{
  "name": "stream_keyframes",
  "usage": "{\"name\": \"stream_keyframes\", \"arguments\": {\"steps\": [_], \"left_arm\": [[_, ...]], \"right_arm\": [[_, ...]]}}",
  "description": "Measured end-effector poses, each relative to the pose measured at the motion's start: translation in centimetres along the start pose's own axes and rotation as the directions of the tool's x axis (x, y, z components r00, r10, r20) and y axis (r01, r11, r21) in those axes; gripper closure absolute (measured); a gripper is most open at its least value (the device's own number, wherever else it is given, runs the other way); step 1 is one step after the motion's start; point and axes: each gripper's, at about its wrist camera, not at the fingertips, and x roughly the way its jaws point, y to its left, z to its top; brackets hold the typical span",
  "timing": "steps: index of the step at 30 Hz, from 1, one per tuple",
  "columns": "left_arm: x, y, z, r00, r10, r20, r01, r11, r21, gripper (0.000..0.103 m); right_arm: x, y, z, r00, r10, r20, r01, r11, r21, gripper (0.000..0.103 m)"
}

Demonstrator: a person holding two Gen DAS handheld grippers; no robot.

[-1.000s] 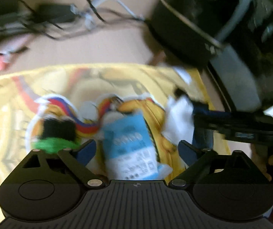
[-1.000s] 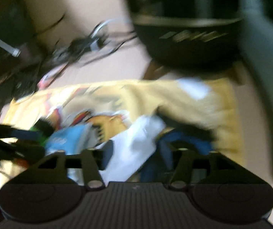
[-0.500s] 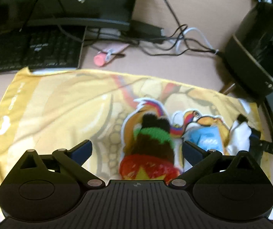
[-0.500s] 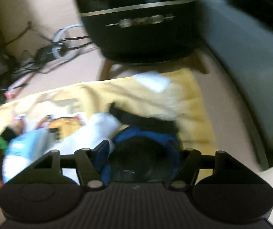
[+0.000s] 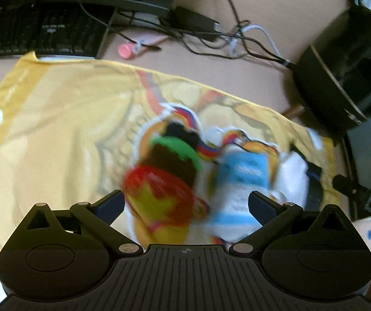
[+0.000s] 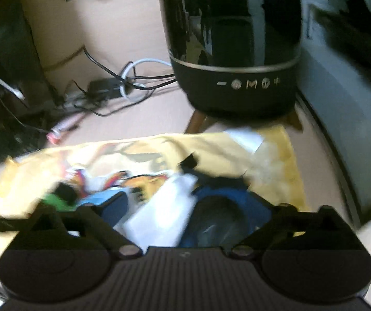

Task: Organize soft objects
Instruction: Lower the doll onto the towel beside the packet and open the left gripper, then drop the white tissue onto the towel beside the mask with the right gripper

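Note:
A yellow printed cloth (image 5: 63,119) lies spread on the desk with soft things in a row on it. In the left wrist view these are a knitted toy (image 5: 164,181) in red, yellow, brown and green, a light blue and white packet (image 5: 242,181), and a white soft piece (image 5: 293,178). My left gripper (image 5: 185,203) is open just above the toy and the packet, holding nothing. In the right wrist view the white piece (image 6: 164,212) and a dark blue and black item (image 6: 221,207) lie between the fingers of my open right gripper (image 6: 190,207). Motion blur hides whether either gripper touches anything.
A black speaker (image 6: 234,51) on wooden legs stands just beyond the cloth's far right corner. Tangled cables (image 5: 227,39), a pink tube (image 5: 127,49) and a black keyboard (image 5: 40,33) lie behind the cloth. A grey panel (image 6: 341,108) runs along the right.
The left gripper swung left from over the blue packet to the knitted toy, then came closer to it. The right gripper shifted right over the blue and black item. Both stayed open.

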Motion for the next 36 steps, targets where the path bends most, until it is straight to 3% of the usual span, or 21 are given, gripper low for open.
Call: {"name": "stream_keyframes", "arguments": {"steps": [3,5,7,9,11,14,16,21,28,36], "left_arm": [[0.4,-2.8,-2.4,0.999,0.046,-0.018,-0.042,0.984,0.171,0.0],[0.9,-4.2,-4.1,0.995,0.099,-0.03,-0.088,0.965,0.248,0.0],[1.1,-4.6,-5.0,0.991,0.123,-0.059,-0.106,0.965,0.241,0.0],[0.8,-5.0,-5.6,0.987,0.152,-0.053,-0.136,0.963,0.234,0.0],[-0.4,-5.2,-5.7,0.991,0.135,-0.012,-0.13,0.971,0.202,0.0],[-1.7,-5.6,-5.9,0.985,0.157,0.065,-0.168,0.966,0.199,0.0],[-1.6,-5.7,-5.9,0.979,0.189,0.074,-0.2,0.96,0.197,0.0],[-1.6,-5.1,-5.4,0.98,0.176,0.09,-0.188,0.972,0.143,0.0],[-1.7,-5.1,-5.3,0.971,0.214,0.109,-0.229,0.963,0.144,0.0],[-1.7,-4.8,-5.3,0.973,0.208,0.102,-0.221,0.964,0.15,0.0]], "right_arm": [[-1.6,1.0,-2.7,1.0,0.008,-0.014,-0.008,0.999,0.047,0.0],[-2.2,1.7,-5.1,0.999,-0.038,-0.035,0.038,0.999,0.011,0.0],[-2.1,1.8,-7.4,0.991,-0.096,-0.088,0.095,0.995,-0.02,0.0],[-1.7,0.9,-7.8,0.986,-0.073,-0.151,0.076,0.997,0.018,0.0],[-1.5,0.2,-7.6,0.98,-0.068,-0.188,0.076,0.997,0.033,0.0],[-3.0,-0.2,-7.1,0.991,-0.074,-0.112,0.079,0.996,0.041,0.0],[-3.0,-0.3,-6.5,0.994,-0.072,-0.088,0.075,0.997,0.027,0.0],[-1.4,0.3,-5.7,0.992,-0.053,-0.113,0.048,0.998,-0.051,0.0],[-1.1,1.9,-5.2,0.995,-0.032,-0.096,0.02,0.992,-0.125,0.0],[-0.4,2.3,-5.3,0.992,-0.034,-0.122,0.021,0.994,-0.107,0.0]]}}
